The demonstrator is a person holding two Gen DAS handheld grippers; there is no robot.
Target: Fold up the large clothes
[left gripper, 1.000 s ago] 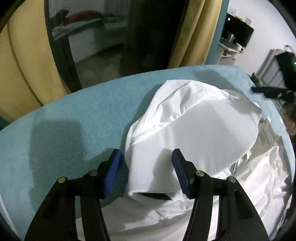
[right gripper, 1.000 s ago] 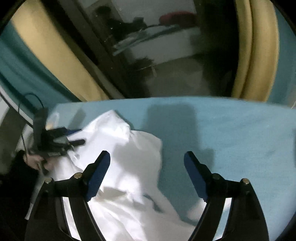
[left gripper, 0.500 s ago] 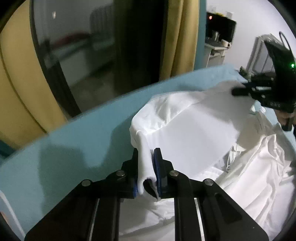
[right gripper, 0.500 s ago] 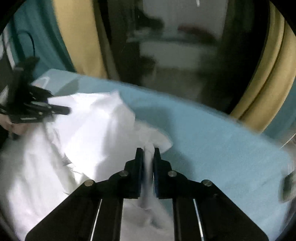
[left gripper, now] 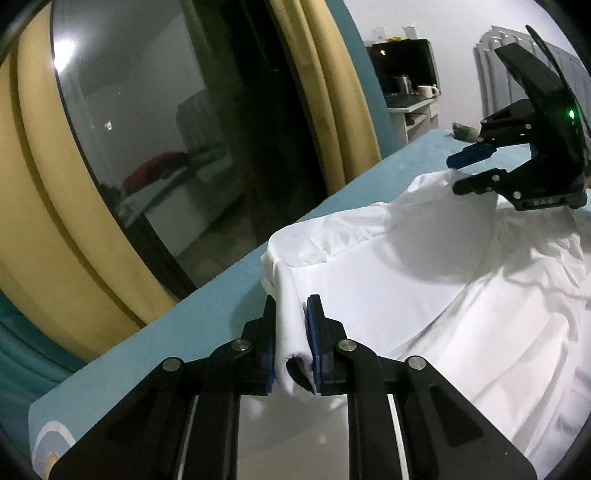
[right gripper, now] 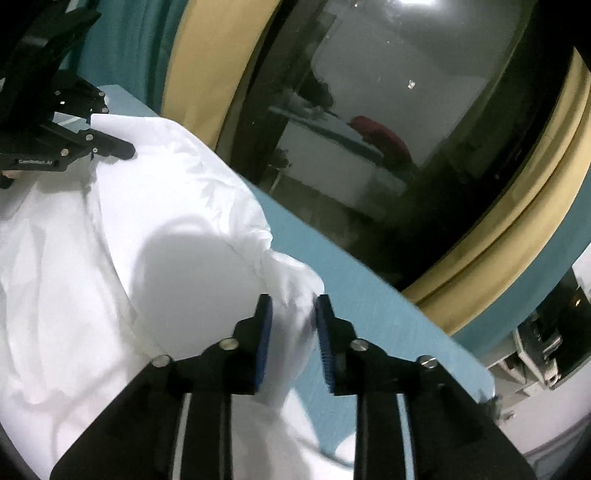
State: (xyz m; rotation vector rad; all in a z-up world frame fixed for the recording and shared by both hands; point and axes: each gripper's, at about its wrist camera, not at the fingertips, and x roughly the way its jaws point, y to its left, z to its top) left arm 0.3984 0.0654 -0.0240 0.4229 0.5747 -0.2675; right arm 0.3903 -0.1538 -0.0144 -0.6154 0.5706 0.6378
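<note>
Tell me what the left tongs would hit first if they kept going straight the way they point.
Likely more of the white garment already bunched between the left tongs, then the teal surface beyond; depth is hard to judge here.

Bare teal bed [left gripper: 207,325] left of shirt [left gripper: 424,280] (glass door [left gripper: 177,147] beyond)

A dark glass door [left gripper: 177,155] fills the far side, mirroring a lit room with a bed and a red heap. Mustard-yellow curtains [left gripper: 325,92] hang on both sides of it against a teal wall [left gripper: 364,66]. Further right, a white shelf unit [left gripper: 417,114] carries a black screen [left gripper: 406,62] and a mug [left gripper: 428,89] before a pale wall [left gripper: 458,33].
</note>
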